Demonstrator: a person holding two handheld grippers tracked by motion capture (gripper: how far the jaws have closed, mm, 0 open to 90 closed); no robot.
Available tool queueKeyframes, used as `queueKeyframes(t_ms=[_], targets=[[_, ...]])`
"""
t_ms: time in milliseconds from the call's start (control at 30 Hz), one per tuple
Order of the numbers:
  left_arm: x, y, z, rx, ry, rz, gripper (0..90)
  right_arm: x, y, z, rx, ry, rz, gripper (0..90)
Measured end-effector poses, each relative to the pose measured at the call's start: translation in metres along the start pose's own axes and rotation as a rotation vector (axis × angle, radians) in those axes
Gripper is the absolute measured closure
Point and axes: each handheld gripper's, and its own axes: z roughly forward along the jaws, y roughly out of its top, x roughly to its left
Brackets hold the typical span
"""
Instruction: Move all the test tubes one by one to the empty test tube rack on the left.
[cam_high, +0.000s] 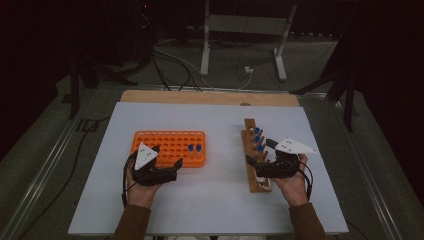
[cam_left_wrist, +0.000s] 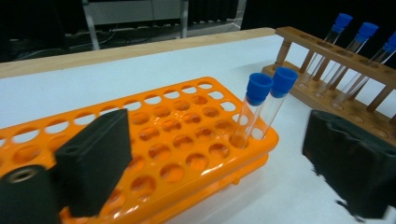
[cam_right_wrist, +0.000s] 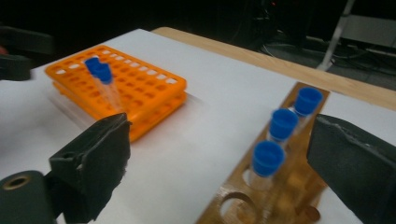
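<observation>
An orange tube rack (cam_high: 165, 142) lies left of centre on the white table, with two blue-capped test tubes (cam_high: 194, 148) upright in holes at its right end. To the right stands a wooden rack (cam_high: 260, 184) that holds three blue-capped tubes (cam_high: 257, 139). My left gripper (cam_high: 169, 156) hovers at the orange rack's near edge, open, with nothing held. In the left gripper view the two tubes (cam_left_wrist: 254, 109) stand ahead between the spread jaws, untouched. My right gripper (cam_high: 259, 152) is open over the wooden rack's near half. Its nearest tube (cam_right_wrist: 266, 161) stands ahead between the jaws, not gripped.
The white tabletop (cam_high: 215, 200) has bare room between the two racks and along the front. Behind it runs a wooden edge (cam_high: 210, 97). Beyond lie cables and a metal stand's legs (cam_high: 242, 45) on the dark floor.
</observation>
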Motion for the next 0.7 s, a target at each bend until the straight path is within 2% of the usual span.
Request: queueKeyframes(t_ms=[67, 200, 400, 500, 700], targets=[[0.002, -0.001, -0.003, -0.001, 0.012, -0.004, 2.1, -0.003, -0.002, 0.002, 0.009, -0.014, 0.006, 8.7], [0.005, -0.002, -0.005, -0.012, 0.017, -0.022, 1.3, -0.008, -0.007, 0.008, 0.033, -0.037, 0.015, 16.8], [0.003, -0.004, -0.004, -0.009, 0.025, -0.002, 1.3, -0.006, -0.017, 0.019, 0.076, -0.096, -0.034, 41.9], [0.003, -0.005, -0.003, -0.005, 0.031, 0.0, 1.3, -0.007, -0.018, 0.022, 0.082, -0.109, -0.038, 52.6], [0.004, -0.006, -0.003, 0.003, 0.035, -0.002, 1.3, -0.009, -0.02, 0.027, 0.106, -0.135, -0.025, 65.4]])
